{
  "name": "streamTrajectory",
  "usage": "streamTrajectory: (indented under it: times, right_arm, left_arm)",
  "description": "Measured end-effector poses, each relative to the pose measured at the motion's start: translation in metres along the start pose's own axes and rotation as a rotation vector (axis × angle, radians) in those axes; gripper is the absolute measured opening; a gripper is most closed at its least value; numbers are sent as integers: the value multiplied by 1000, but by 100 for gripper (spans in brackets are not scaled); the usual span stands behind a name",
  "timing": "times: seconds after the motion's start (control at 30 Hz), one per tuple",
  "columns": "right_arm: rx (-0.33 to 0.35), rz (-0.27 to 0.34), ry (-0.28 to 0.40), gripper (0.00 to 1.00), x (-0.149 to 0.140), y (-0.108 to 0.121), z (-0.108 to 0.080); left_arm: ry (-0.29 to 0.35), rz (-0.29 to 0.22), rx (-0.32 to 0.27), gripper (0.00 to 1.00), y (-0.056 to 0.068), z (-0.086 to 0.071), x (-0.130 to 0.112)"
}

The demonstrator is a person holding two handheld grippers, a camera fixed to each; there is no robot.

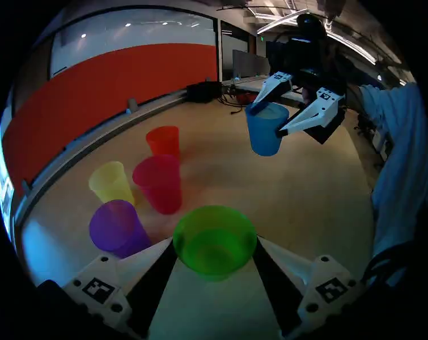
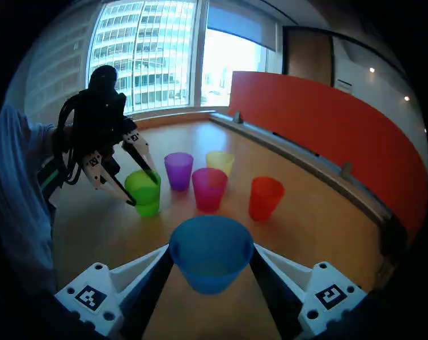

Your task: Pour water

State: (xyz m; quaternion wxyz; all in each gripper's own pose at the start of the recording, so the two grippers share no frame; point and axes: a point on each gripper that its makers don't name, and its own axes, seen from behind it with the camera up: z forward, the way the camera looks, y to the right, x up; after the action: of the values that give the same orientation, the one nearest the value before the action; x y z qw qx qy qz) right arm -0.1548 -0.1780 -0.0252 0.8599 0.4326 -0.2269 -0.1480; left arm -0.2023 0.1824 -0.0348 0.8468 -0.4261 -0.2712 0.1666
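At bottom centre of the left gripper view, pinches green cup point(image 1: 215, 260) from both sides with left gripper point(image 1: 215, 243). At upper right, holds blue cup point(image 1: 265, 139) clamped in right gripper point(image 1: 269, 118), raised above table point(image 1: 310, 192). Left of centre, red cup point(image 1: 164, 141), pink cup point(image 1: 160, 184), yellow cup point(image 1: 110, 181), purple cup point(image 1: 116, 228) clustered upright.

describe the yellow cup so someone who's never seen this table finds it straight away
Find the long orange wall beside the wooden table, then the four cups standing free, apart from the green cup in the left gripper and the blue cup in the right gripper. The yellow cup stands next to the purple cup and the pink cup. It is the only pale yellow one.
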Motion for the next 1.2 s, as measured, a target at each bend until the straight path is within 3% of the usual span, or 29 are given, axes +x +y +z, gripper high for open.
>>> streamTrajectory:
  times: [0.4,0.73,0.97,1.2]
  right_arm:
    - [-5,-4,-5,93,-1,0,1]
    - [-5,-7,-5,93,0,-2,2]
    - [-6,-11,-11,92,-6,-4,4]
    - [0,-4,-26,93,-19,-10,13]
  left_arm:
    - [-3,-7,-5,88,1,2,-5]
    - [-14,-22,-4,97,-2,-2,-10]
    - [-37,-12,11,97,-3,-5,-18]
    - [-43,-38,20,97,-4,-13,-26]
